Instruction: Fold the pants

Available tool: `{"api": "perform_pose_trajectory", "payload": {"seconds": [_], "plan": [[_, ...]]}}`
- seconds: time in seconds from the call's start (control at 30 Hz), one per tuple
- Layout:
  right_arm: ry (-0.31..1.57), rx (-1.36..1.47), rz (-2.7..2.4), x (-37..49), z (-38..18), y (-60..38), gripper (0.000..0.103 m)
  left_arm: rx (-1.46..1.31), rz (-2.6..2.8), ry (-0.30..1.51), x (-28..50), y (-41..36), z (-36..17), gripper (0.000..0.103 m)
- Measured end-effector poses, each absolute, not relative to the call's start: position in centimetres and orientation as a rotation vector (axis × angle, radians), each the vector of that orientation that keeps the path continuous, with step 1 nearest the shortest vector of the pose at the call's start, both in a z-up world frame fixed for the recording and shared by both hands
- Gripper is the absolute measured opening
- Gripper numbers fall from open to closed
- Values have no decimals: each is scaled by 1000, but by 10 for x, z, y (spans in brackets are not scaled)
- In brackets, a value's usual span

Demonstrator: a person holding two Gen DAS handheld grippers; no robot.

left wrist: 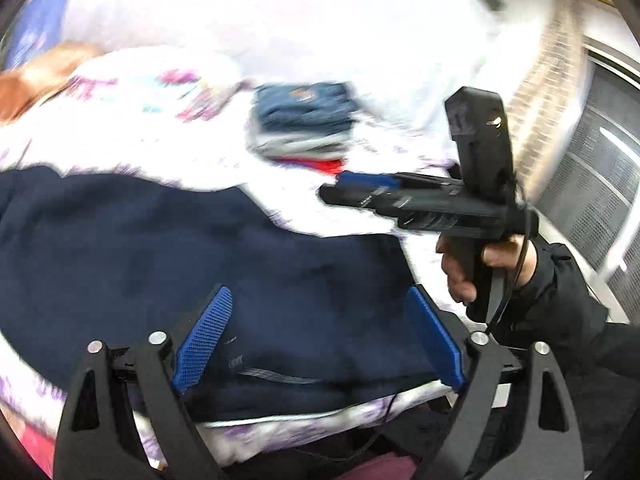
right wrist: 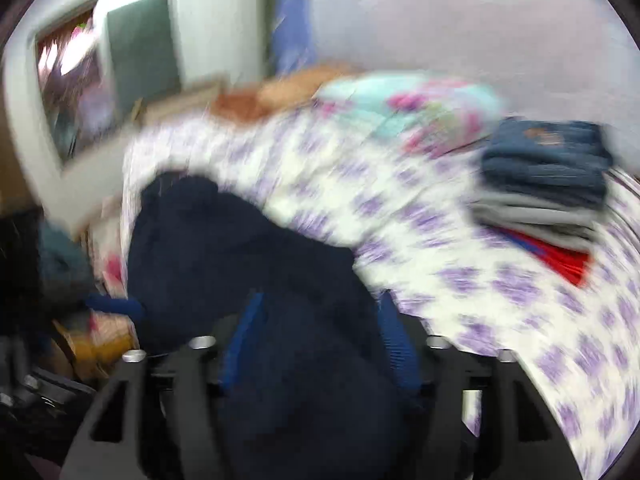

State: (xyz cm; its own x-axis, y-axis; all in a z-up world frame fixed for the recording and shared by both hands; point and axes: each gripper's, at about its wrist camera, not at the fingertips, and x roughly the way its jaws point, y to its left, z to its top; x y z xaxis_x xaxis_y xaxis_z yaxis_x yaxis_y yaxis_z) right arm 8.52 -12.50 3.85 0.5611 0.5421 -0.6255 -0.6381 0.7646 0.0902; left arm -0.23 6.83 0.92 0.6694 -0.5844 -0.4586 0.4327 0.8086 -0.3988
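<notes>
Navy pants [left wrist: 200, 256] lie lengthwise across the bed [left wrist: 168, 148], between open left claw [left wrist: 320, 336] fingers.

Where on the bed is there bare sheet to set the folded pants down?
The free patch is the floral sheet between the navy pants and the stack of folded clothes, running toward the near right edge. The far side is crowded by that stack and a bright bundle.

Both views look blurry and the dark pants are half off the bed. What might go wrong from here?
1. The navy pants hang over the bed edge, so they may slide off.
2. The right gripper swings near the folded clothes stack and might topple it.
3. The left gripper is open above the pants; a hurried pinch may bunch cloth.
</notes>
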Motion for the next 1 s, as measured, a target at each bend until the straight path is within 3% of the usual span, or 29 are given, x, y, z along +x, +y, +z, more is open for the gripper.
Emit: {"api": "perform_pose_trajectory", "payload": {"seconds": [0.1,0.2,0.23,0.27,0.33,0.4,0.43,0.53,0.67,0.77,0.9,1.0], "plan": [[760,31,755,63,39,-173,68,-196,-712,632,-2,34,4,92],[875,119,654,66,-8,-198,66,-222,-761,755,22,15,-26,92],[921,148,600,72,-26,-203,57,-249,-740,840,36,11,-46,92],[1004,195,541,85,-60,-211,34,-256,-715,897,46,8,-63,91],[983,297,501,92,-82,-232,16,-196,-704,843,40,3,-63,92],[994,385,512,91,-77,-240,18,-185,-695,834,34,3,-58,92],[950,415,532,86,-64,-242,25,-207,-701,817,30,8,-55,92],[817,342,580,71,-35,-228,61,-227,-697,800,31,12,-53,94],[913,289,537,96,-81,-217,63,-237,-687,820,44,5,-58,94],[778,288,598,80,-76,-227,71,-287,-678,757,32,21,-43,94],[702,305,632,71,-70,-234,77,-386,-556,524,-6,93,-1,96],[706,315,635,71,-70,-234,81,-533,-329,478,-19,173,1,98]]}}
